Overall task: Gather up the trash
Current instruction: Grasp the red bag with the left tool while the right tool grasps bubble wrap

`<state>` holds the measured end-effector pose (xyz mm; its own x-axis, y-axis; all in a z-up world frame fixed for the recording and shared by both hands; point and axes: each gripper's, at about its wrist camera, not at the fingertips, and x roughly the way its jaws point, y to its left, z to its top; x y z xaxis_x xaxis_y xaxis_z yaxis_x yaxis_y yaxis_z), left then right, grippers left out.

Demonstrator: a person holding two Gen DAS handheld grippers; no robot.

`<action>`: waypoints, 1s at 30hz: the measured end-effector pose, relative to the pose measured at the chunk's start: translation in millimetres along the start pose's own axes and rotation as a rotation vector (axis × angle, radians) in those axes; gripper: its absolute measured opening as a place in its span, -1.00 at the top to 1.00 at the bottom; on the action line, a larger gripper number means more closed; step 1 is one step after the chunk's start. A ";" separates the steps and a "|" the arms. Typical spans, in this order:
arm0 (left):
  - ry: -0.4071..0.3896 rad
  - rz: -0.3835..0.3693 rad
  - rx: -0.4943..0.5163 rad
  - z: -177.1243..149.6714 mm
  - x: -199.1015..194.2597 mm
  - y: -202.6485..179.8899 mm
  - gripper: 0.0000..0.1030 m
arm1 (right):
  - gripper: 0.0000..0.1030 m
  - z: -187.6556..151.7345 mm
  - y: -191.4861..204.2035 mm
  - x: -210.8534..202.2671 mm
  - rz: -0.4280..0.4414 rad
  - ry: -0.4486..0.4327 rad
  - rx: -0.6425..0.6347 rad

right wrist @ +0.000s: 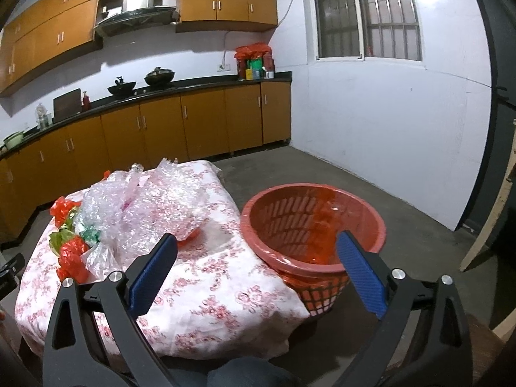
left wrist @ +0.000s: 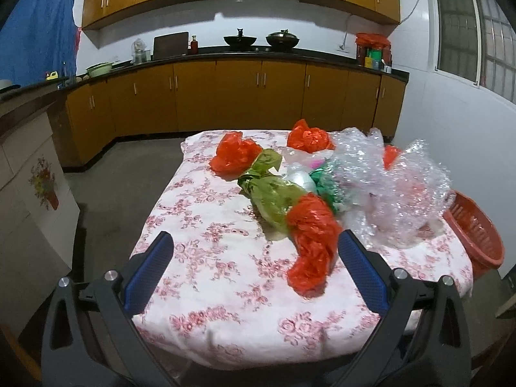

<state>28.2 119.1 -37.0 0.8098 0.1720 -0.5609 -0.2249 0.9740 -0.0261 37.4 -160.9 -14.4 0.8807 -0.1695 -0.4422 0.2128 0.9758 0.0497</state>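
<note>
A small table with a floral cloth (left wrist: 206, 225) holds a pile of trash: red plastic bags (left wrist: 312, 242), a green wrapper (left wrist: 274, 196) and a big wad of clear bubble wrap (left wrist: 387, 187). My left gripper (left wrist: 254, 258) is open and empty above the near part of the cloth, with the nearest red bag just inside its right finger. A red plastic basket (right wrist: 309, 222) stands at the table's right edge, with a red bag lining it. My right gripper (right wrist: 258, 258) is open and empty, in front of the basket and the cloth (right wrist: 206, 277).
Kitchen cabinets and a dark counter (left wrist: 225, 54) with woks run along the far wall. A white cabinet (left wrist: 29, 174) stands left of the table. The basket also shows in the left wrist view (left wrist: 474, 235). Grey floor (right wrist: 371, 180) lies right of the table, with a wooden plank (right wrist: 490, 213) leaning there.
</note>
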 end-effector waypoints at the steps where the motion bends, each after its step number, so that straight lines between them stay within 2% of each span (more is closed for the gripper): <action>1: 0.002 -0.004 0.000 1.3 3.3 0.1 -0.93 | -0.89 1.0 2.3 3.0 0.004 0.001 -0.003; 3: 0.009 -0.024 0.000 3.6 12.6 -3.1 -0.91 | -0.88 5.1 8.7 11.7 0.026 0.003 -0.012; 8: 0.042 -0.062 0.030 6.0 38.4 -21.3 -0.70 | -0.61 17.9 24.9 41.1 0.097 0.018 -0.026; 13: 0.092 -0.087 0.034 7.4 68.2 -36.4 -0.65 | -0.44 31.4 36.3 84.1 0.160 0.060 -0.026; 16: 0.119 -0.096 0.028 9.2 84.1 -42.5 -0.65 | -0.38 37.1 39.7 113.9 0.186 0.099 -0.014; 23: 0.169 -0.127 0.027 11.3 112.8 -52.4 -0.63 | -0.38 46.0 40.1 164.8 0.240 0.176 0.029; 25: 0.177 -0.133 0.032 10.5 118.3 -54.6 -0.51 | -0.35 45.8 43.2 174.5 0.265 0.200 0.029; 27: 0.194 -0.142 0.030 9.1 124.6 -55.4 -0.37 | -0.22 44.6 49.2 182.2 0.289 0.219 0.010; 29: 0.211 -0.158 0.021 8.1 129.9 -54.2 -0.14 | 0.08 42.0 53.5 187.0 0.315 0.243 -0.008; 30: 0.215 -0.163 0.018 7.6 131.2 -53.8 -0.09 | 0.16 41.1 54.9 190.2 0.324 0.251 -0.012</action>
<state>150.6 90.4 -102.8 0.7001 -0.0207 -0.7137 -0.0899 0.9891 -0.1169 234.0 -145.2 -59.0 0.7706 0.1842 -0.6101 -0.0650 0.9751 0.2122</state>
